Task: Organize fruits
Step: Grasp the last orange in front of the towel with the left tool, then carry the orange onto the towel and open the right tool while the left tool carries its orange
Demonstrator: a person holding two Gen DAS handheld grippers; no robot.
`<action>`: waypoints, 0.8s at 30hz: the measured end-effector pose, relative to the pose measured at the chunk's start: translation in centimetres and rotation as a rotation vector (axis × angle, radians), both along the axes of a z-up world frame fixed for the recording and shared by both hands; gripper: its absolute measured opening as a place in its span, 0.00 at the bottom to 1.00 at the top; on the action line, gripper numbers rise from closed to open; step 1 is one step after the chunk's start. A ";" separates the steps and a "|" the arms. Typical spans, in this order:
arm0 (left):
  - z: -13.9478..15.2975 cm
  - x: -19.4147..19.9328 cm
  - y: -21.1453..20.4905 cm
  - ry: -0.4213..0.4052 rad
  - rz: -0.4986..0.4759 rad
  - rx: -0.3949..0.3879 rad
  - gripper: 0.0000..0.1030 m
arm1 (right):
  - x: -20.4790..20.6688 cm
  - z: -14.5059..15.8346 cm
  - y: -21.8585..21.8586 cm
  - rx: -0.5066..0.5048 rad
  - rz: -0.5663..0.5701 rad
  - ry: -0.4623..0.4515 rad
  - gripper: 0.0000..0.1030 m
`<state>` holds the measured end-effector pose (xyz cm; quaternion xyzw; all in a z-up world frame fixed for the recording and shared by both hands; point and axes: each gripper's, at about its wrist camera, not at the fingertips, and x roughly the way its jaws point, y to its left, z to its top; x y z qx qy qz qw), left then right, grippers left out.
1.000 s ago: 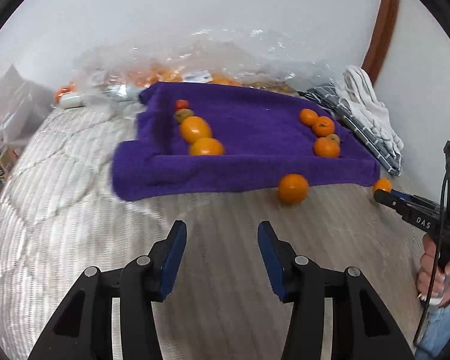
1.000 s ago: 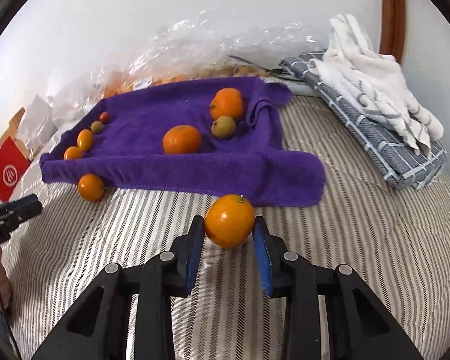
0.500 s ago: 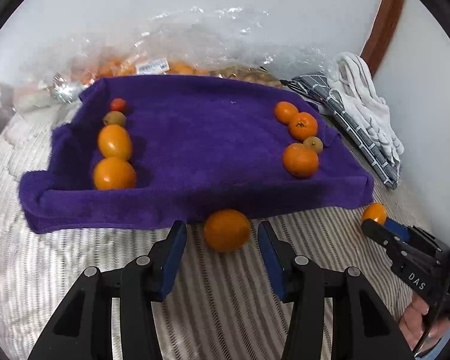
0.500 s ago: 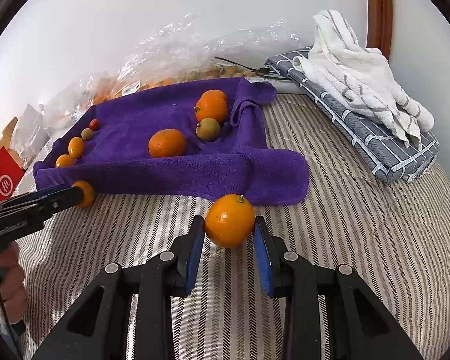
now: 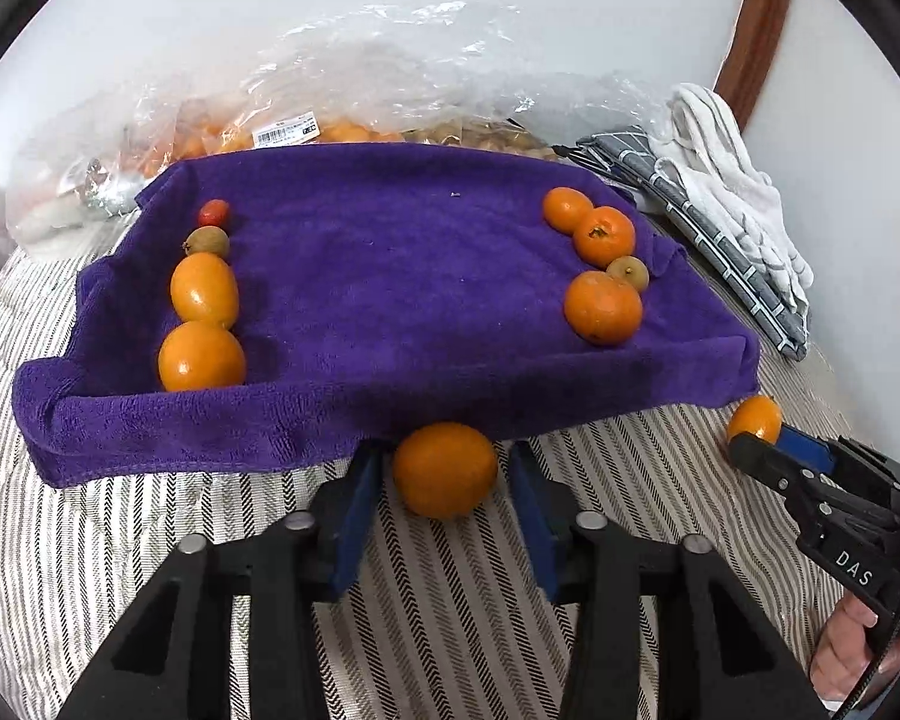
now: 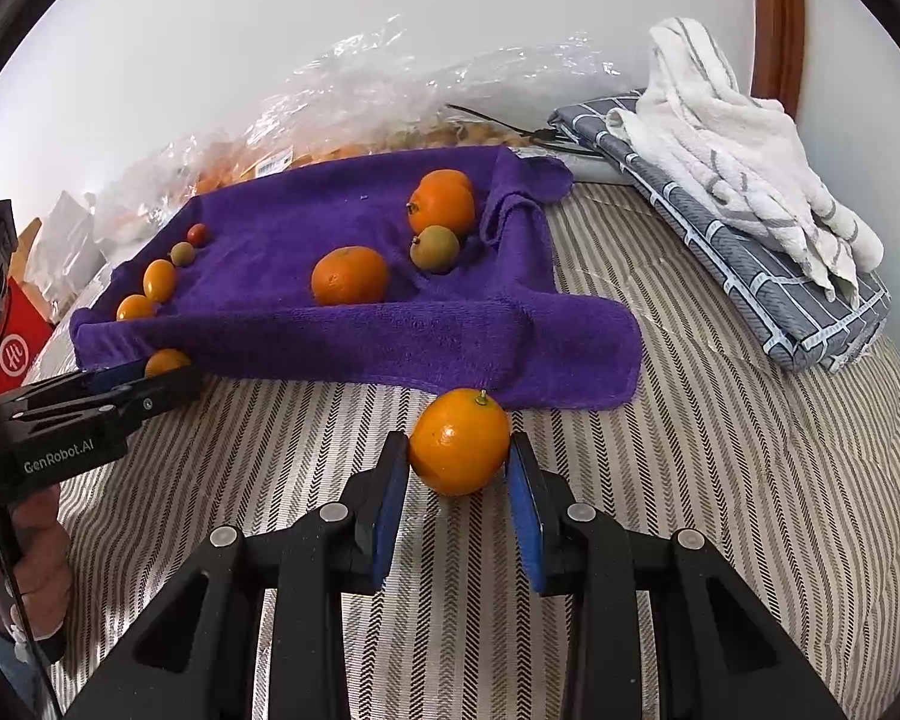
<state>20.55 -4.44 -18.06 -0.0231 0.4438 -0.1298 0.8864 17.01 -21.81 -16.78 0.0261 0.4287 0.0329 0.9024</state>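
A purple towel (image 5: 390,276) lies on the striped bed with a row of fruits along its left side (image 5: 203,289) and another along its right side (image 5: 603,306). My left gripper (image 5: 444,471) is open, its jaws either side of a loose orange (image 5: 445,469) at the towel's front edge, with gaps on both sides. My right gripper (image 6: 457,456) is shut on a second orange (image 6: 459,441) with a stem, just in front of the towel's right corner (image 6: 570,360). That orange also shows in the left wrist view (image 5: 755,419).
A clear plastic bag of fruits (image 5: 354,102) lies behind the towel against the wall. Folded grey and white cloths (image 6: 738,204) sit at the right. A red box (image 6: 18,348) is at the far left of the bed.
My left gripper has moved forward to the towel's front edge, and the loose orange now sits between its open jaws. My right gripper has stayed shut on its orange, barely moving.
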 end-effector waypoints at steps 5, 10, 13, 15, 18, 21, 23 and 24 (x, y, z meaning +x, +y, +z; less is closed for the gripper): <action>0.0 -0.1 0.5 0.005 -0.006 -0.028 0.31 | 0.0 0.0 0.0 0.001 0.001 0.001 0.32; 0.2 -0.4 0.3 -0.003 -0.020 -0.034 0.31 | 0.0 -0.1 0.1 -0.001 0.003 0.001 0.32; 0.4 -0.6 0.4 -0.020 0.001 -0.032 0.31 | 0.1 -0.1 0.1 -0.002 0.013 0.002 0.32; 0.5 -0.6 0.8 -0.032 0.016 -0.039 0.31 | 0.1 -0.2 0.2 -0.001 0.019 0.002 0.32; 0.8 -0.7 1.1 -0.046 0.023 -0.050 0.31 | 0.1 -0.1 0.2 0.001 0.027 -0.001 0.32; 1.1 -1.0 1.0 -0.062 0.008 -0.073 0.31 | 0.0 0.0 0.2 0.004 0.030 -0.009 0.32; 1.5 -1.2 1.0 -0.083 0.002 -0.082 0.31 | 0.0 0.0 0.1 0.005 0.032 -0.008 0.32; 1.8 -1.4 1.0 -0.097 -0.002 -0.088 0.31 | 0.0 0.0 0.2 0.004 0.034 -0.008 0.32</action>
